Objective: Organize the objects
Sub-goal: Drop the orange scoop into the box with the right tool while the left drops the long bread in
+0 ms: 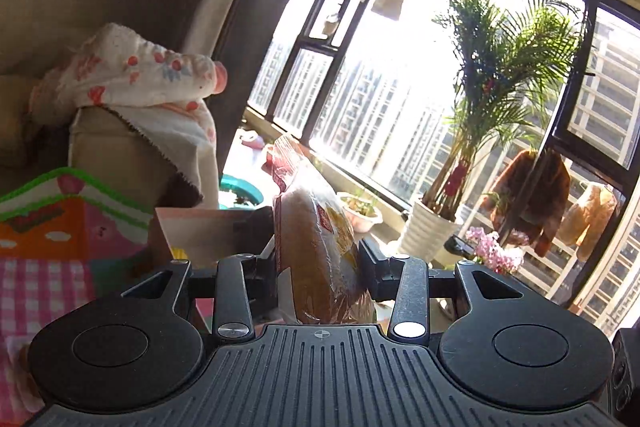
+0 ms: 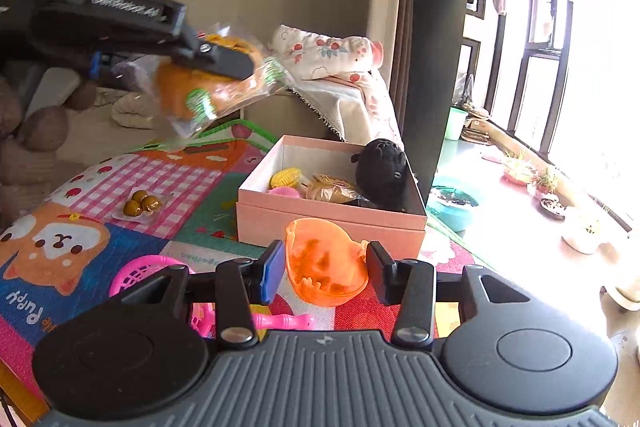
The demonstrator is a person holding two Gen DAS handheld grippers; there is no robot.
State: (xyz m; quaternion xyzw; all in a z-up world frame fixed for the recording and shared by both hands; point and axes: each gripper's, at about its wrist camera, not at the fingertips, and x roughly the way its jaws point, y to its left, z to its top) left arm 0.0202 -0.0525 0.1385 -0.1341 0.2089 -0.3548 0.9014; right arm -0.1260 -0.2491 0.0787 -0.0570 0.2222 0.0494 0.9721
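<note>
Clear-wrapped brown bread loaf (image 1: 320, 247) is clamped in left gripper (image 1: 316, 259), orange plastic shell (image 2: 326, 263) in right gripper (image 2: 326, 265), w/ pink cardboard box (image 2: 332, 219) just beyond, prob. for drop-off.

Left gripper (image 1: 318, 259): jaws partway apart, pads clamped on both sides of a bagged bread loaf (image 1: 316, 243), loaf standing on edge between the fingers. In the right wrist view it's up high at upper left, angled slightly down, blurred.

Right gripper (image 2: 326, 267): jaws partway apart, blue left pad (image 2: 270, 269) and black right pad pressing an orange plastic shell (image 2: 324, 263), tilted slightly down.
</note>
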